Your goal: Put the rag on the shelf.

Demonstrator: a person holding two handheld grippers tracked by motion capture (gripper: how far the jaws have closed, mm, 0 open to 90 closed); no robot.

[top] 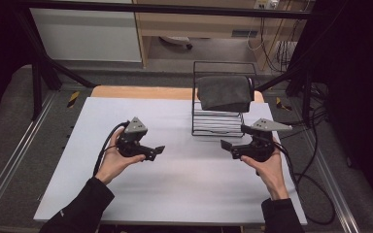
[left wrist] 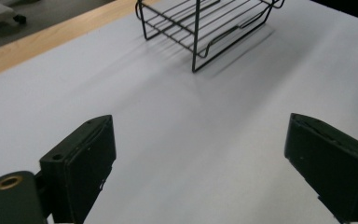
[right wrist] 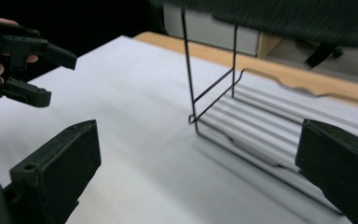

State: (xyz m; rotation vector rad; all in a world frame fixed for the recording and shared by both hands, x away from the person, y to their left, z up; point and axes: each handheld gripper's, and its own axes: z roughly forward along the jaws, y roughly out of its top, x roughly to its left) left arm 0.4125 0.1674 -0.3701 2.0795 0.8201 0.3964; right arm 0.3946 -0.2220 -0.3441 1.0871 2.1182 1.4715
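Observation:
A black wire rack [top: 217, 124] stands at the back right of the white table top [top: 175, 189], with a dark grey cloth [top: 223, 92] draped over its top. A hand holds my left gripper [top: 156, 152] left of the middle, low over the table; its jaws are open and empty, pointing right. My right gripper [top: 229, 148] sits in front of the rack, open and empty, pointing left. In the left gripper view the left gripper [left wrist: 200, 144] faces the rack [left wrist: 205, 28] over bare table. In the right gripper view the right gripper [right wrist: 196, 158] has the rack [right wrist: 242, 116] to its right, the cloth [right wrist: 284, 16] above and the left gripper [right wrist: 39, 77] at far left.
A wooden strip [top: 141, 92] edges the table's far side. Black frame bars [top: 39, 63] and cables [top: 315, 160] run around the table. White cabinets [top: 87, 34] stand on the floor behind.

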